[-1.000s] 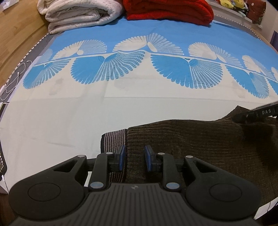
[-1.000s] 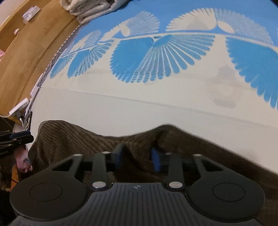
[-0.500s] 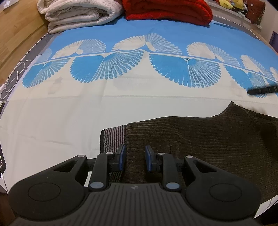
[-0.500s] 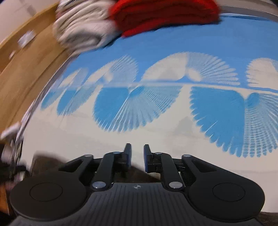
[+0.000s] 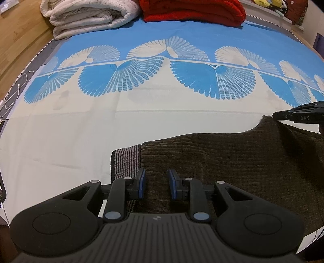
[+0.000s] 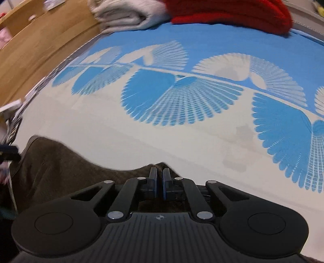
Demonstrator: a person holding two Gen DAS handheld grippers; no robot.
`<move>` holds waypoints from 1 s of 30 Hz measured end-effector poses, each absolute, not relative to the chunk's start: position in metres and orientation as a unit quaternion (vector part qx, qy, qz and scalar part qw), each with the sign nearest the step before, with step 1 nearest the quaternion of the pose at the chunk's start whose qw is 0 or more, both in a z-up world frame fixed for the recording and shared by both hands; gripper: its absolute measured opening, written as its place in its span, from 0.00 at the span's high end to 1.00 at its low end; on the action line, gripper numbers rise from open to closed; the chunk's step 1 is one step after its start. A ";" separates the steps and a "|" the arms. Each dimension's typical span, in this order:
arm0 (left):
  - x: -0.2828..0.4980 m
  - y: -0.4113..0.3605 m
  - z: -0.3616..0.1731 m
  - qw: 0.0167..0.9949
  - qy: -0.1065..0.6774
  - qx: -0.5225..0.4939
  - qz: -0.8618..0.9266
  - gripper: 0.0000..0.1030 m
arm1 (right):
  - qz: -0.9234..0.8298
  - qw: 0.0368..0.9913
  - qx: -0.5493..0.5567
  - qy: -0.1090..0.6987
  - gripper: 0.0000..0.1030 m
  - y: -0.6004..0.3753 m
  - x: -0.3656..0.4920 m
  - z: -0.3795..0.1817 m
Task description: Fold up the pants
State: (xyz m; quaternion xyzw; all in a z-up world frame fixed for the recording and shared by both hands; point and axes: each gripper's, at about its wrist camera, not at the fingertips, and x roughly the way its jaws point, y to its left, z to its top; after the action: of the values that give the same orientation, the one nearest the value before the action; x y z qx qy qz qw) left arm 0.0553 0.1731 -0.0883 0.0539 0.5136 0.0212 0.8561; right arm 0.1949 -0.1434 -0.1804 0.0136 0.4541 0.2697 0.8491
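The brown corduroy pants [image 5: 232,161] lay on the patterned bedsheet [image 5: 81,131], seemingly partly folded. The right gripper [image 6: 160,181] pinched their raised edge; the left gripper [image 5: 156,182] hovered released above them. More folds seemed left.

Pants: one pair of brown corduroy pants [image 5: 232,159] is lying across the near edge of the bed.
Grippers: two are showing, the left gripper [image 5: 156,183] and the right gripper [image 6: 159,183].
Folded blankets: two are sitting at the far end, one cream blanket [image 5: 91,16] and one red blanket [image 5: 192,10], side by side.
Bedsheets: one blue-and-white fan-patterned sheet [image 5: 81,125] is covering the bed.
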 end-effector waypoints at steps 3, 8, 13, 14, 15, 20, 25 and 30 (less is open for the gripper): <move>0.057 0.181 -0.095 0.847 0.528 0.054 0.030 0.74 | 0.226 0.868 -0.014 0.442 0.98 -0.143 0.196 -0.182; 0.061 0.215 -0.127 0.794 0.598 0.056 0.087 0.67 | 0.167 0.893 0.034 0.415 0.98 -0.186 0.194 -0.160; 0.054 0.204 -0.106 0.830 0.550 0.065 0.066 0.68 | 0.122 0.922 0.113 0.351 0.85 -0.265 0.163 -0.107; 0.053 0.198 -0.101 0.838 0.540 0.064 0.053 0.68 | 0.107 0.927 0.130 0.334 0.82 -0.287 0.153 -0.097; 0.052 0.192 -0.095 0.847 0.528 0.056 0.033 0.68 | 0.088 0.932 0.146 0.320 0.78 -0.308 0.141 -0.089; 0.052 0.167 -0.097 0.847 0.526 0.070 -0.017 0.67 | -0.029 0.937 0.207 0.280 0.72 -0.417 0.067 -0.082; 0.061 0.158 -0.131 0.788 0.598 0.141 0.035 0.67 | -0.151 0.906 0.287 0.271 0.71 -0.520 -0.028 -0.113; 0.064 0.128 -0.091 0.840 0.536 0.087 0.005 0.67 | -0.260 0.854 0.369 0.260 0.69 -0.594 -0.122 -0.172</move>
State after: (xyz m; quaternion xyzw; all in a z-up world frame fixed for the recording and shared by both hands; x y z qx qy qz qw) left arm 0.0644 0.1276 -0.0906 0.0871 0.5361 0.0054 0.8396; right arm -0.1224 -0.5941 -0.1719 0.3686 0.2595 -0.2604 0.8538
